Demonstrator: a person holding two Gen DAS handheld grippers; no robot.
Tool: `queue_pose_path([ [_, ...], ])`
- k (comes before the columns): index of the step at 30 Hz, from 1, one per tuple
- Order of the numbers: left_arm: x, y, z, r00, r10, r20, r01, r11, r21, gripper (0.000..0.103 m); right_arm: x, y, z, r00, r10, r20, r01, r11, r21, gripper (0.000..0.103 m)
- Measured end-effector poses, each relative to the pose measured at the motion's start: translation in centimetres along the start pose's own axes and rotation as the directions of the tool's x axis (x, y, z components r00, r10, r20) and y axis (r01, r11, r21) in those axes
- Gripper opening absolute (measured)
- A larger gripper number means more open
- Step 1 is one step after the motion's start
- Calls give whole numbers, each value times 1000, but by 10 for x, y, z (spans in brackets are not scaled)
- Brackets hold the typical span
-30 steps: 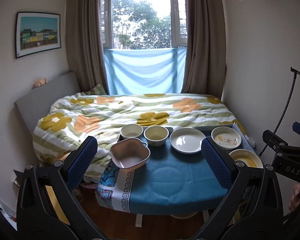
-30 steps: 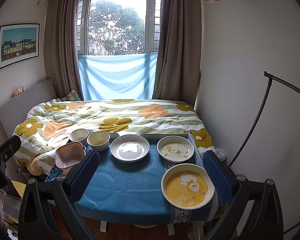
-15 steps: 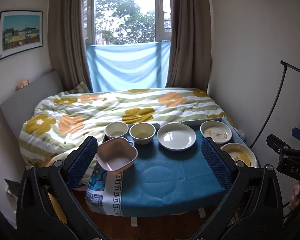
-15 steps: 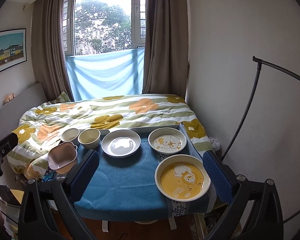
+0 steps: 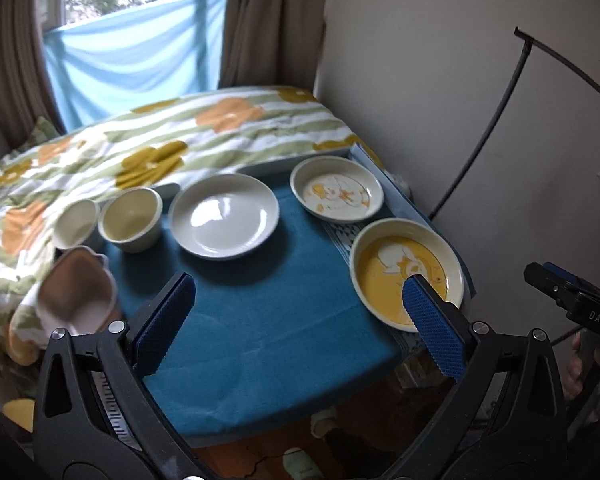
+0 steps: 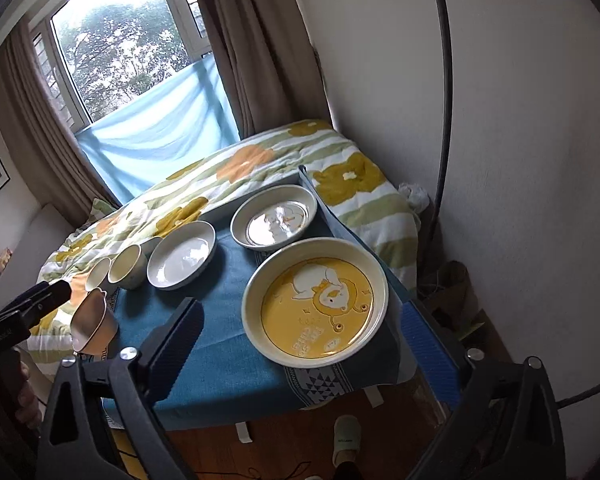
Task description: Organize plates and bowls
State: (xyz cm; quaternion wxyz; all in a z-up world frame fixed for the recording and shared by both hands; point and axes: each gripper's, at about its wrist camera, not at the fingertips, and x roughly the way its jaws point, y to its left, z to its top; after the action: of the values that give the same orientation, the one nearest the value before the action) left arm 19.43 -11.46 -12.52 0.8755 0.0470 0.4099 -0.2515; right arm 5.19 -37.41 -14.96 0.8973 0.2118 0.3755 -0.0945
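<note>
Teal cloth point(image 5: 260, 320) covers table beside floral bed point(image 5: 160, 152); left tool point(image 5: 296, 312), right tool point(image 6: 300, 336) agape, empty, right just narrowing.

Open left gripper point(image 5: 300, 312) above teal tablecloth point(image 5: 260, 320), yellow plate point(image 5: 406, 272) alongside

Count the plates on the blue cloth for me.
3: a plain white plate mid-back, a small cartoon plate back right, a yellow cartoon plate front right. None appears hidden.
</note>
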Motion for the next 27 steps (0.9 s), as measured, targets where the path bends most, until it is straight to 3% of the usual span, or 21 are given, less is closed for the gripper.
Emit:
queue_pose_path([
  [5,108,-17,13,976,-109,-187,112,994,8,100,65,-46,4,985,74,-158,-60,994,90,63],
  [7,148,-22,16,956,-127,-264,134,991,9,97,91,-62,2,972,90,-218,-63,990,128,57],
  [12,220,-33,15,900,-149,-410,168,986,12,78,131,-89,1,946,113,-302,-54,979,198,46],
  [16,245,-42,10,856,-173,-488,205,979,14,68,147,-99,0,929,121,-349,-45,975,218,43],
  [19,260,-47,7,831,-185,-524,232,972,24,58,155,-103,2,922,143,-359,-57,969,241,31],
  [21,267,-51,5,815,-191,-547,246,969,29,41,160,-106,3,921,152,-358,-63,967,248,24],
  [22,270,-53,4,805,-195,-560,253,967,28,36,161,-106,4,921,157,-358,-67,966,251,22],
  [23,272,-54,3,799,-199,-567,259,965,27,29,162,-106,5,920,156,-360,-66,966,250,21],
  [27,276,-58,3,789,-230,-570,288,957,12,20,167,-106,7,919,144,-368,-57,970,237,14],
])
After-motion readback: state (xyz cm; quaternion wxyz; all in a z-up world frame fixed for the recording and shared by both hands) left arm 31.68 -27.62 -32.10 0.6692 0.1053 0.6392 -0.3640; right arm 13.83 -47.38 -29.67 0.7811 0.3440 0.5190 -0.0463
